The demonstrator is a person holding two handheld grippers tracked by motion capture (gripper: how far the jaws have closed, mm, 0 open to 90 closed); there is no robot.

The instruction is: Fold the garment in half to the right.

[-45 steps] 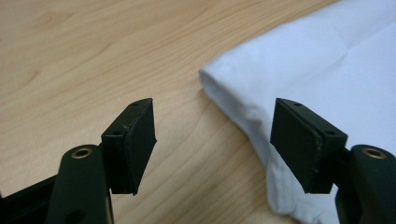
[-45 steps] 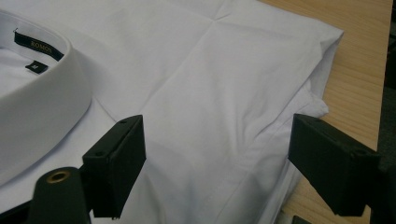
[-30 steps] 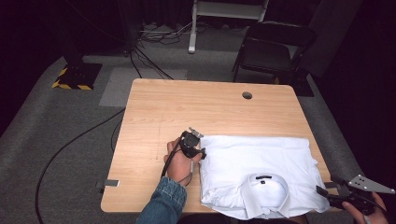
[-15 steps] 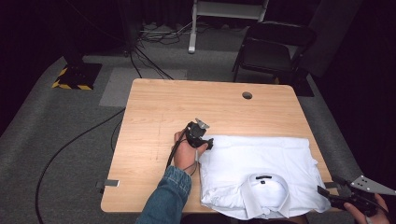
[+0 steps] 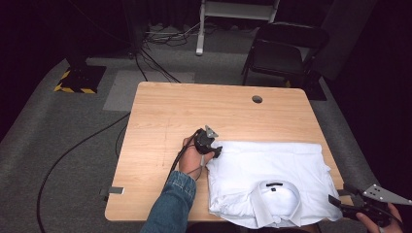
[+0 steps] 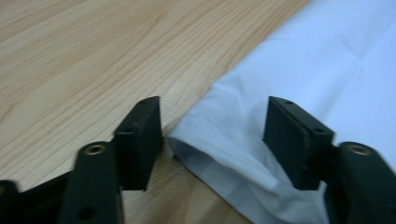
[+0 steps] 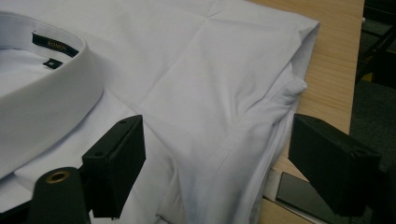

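High view, shirt: the folded white cotton dress shirt lies flat on the near right part of the pale wooden table, collar toward me at 6 o'clock, so both side edges are within my reach.
Far left corner: my left gripper sits at the shirt's 10 o'clock corner, low to the wood, because that hem corner is the easiest free edge to pick up.
Left jaws: spread wide in the left gripper view, one on bare wood, one over cloth, straddling the corner and clamping nothing.
Right side: my right gripper waits at the shirt's 4 o'clock edge, just off the table.
Right jaws: apart as well, framing the folded sleeve edge, holding nothing.
Judgement: I take both as lined up for a matched pinch.
Beyond: a round cable hole at 12 o'clock and a dark chair behind.
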